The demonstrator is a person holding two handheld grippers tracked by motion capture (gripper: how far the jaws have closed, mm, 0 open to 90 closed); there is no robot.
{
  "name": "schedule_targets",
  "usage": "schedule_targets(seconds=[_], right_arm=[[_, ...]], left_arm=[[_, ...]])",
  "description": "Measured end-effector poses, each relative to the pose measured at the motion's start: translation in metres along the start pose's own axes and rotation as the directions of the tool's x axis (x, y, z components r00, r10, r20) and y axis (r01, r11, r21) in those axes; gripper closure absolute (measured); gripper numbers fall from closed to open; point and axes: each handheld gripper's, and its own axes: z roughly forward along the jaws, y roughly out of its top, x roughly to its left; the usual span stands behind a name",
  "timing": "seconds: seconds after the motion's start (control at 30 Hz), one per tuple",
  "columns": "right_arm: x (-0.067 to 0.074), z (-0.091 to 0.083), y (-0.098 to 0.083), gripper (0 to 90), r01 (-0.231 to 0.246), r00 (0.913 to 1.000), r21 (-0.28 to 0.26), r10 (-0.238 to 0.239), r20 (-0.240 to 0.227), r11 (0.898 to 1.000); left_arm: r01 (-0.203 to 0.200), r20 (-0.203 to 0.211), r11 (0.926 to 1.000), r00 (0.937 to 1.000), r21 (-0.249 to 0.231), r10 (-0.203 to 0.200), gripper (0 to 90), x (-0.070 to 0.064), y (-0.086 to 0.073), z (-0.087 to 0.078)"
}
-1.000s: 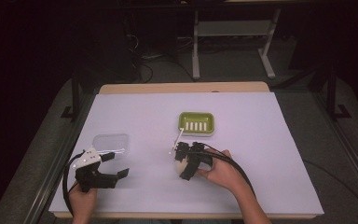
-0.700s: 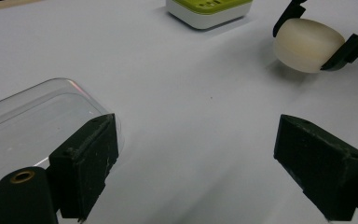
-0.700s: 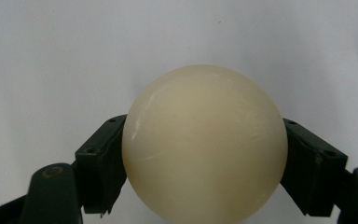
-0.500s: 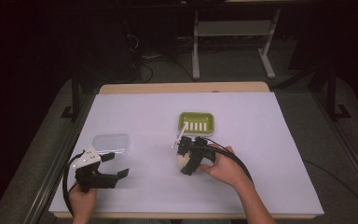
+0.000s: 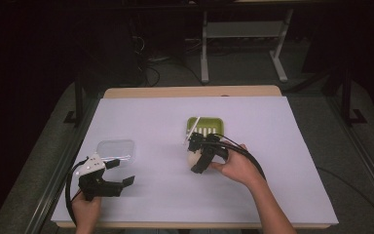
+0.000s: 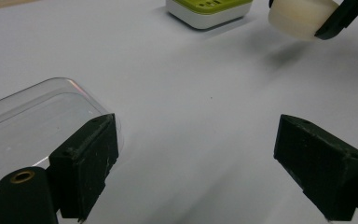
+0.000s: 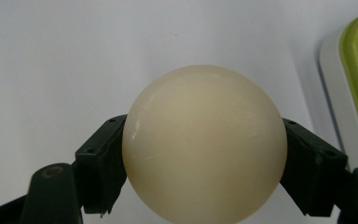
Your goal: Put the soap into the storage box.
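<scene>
Cream ball (image 7: 204, 144) clamped in right tool (image 5: 198, 155), round in right gripper view; left tool (image 5: 121, 171) wide beside clear lid (image 6: 32, 126).

Cream round object (image 7: 204, 145) clamped in right claw (image 5: 198, 155), just beside green tray (image 5: 204, 126).

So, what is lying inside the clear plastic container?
The clear container looks empty; the white table cover shows through it. The left gripper, open, has one jaw covering its near corner.
</scene>
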Motion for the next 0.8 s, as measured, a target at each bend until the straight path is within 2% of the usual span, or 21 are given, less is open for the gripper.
schedule_targets(seconds=[0.23,0.37,0.47,0.8], right_arm=[[-0.012,-0.005,0.001,23.1,-0.014,0.9999,-0.005,0.014,-0.006,1.0],[-0.021,-0.007,0.0,23.2,-0.035,0.999,-0.02,0.035,-0.029,0.999],[-0.025,-0.009,0.002,23.1,-0.037,0.9993,0.0,0.037,-0.009,0.999],[-0.042,-0.022,0.008,23.2,-0.054,0.9985,0.007,0.054,0.007,0.998]], left_arm=[[0.004,0.001,1.0,1.0,0.003,-0.004,12.8,-0.001,0.0,0.0],[-0.001,0.002,1.0,1.0,0.004,0.001,12.9,0.0,0.0,0.0],[0.004,0.001,1.0,1.0,0.0,-0.004,12.9,0.0,0.0,0.0],[0.002,0.001,1.0,1.0,0.0,-0.002,12.9,0.0,0.0,0.0]])
